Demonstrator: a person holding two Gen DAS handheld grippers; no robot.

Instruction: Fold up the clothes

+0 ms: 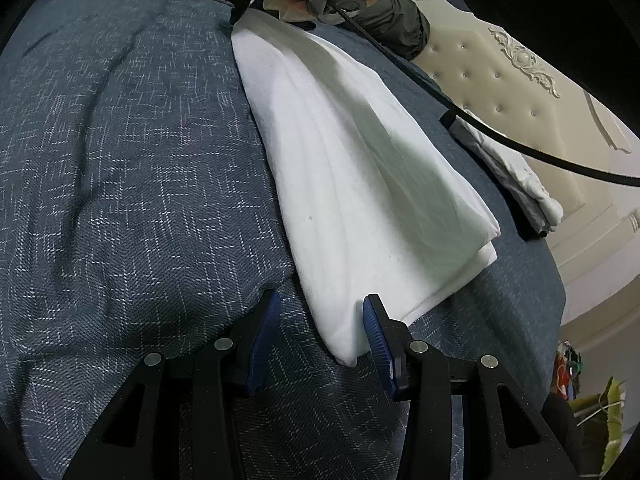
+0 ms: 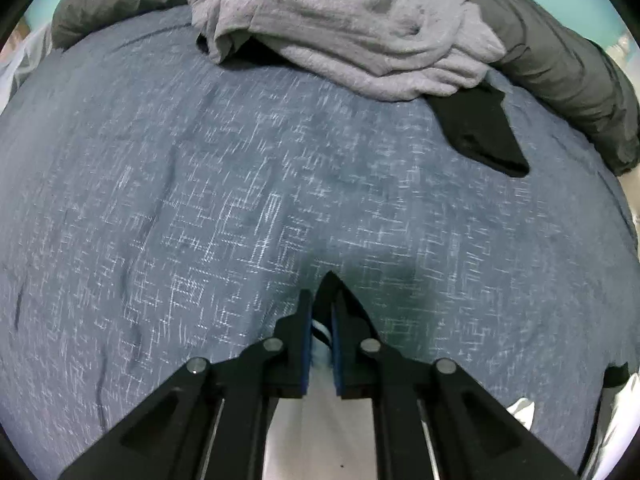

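Left gripper point(image 1: 320, 320) jaws wide beside the white garment point(image 1: 360, 184); right gripper point(image 2: 321, 312) jaws clamp its half-hidden edge.

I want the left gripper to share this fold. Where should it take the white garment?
Probably the near pointed corner of the white garment, which lies between the open jaws of the left gripper. Come straight forward, low over the blue bedspread; the layers taper there.

Folded garment point(image 1: 360, 168) on bedspread point(image 1: 132, 184), clothes pile point(image 2: 340, 28) behind, sock point(image 2: 484, 132) right of pile
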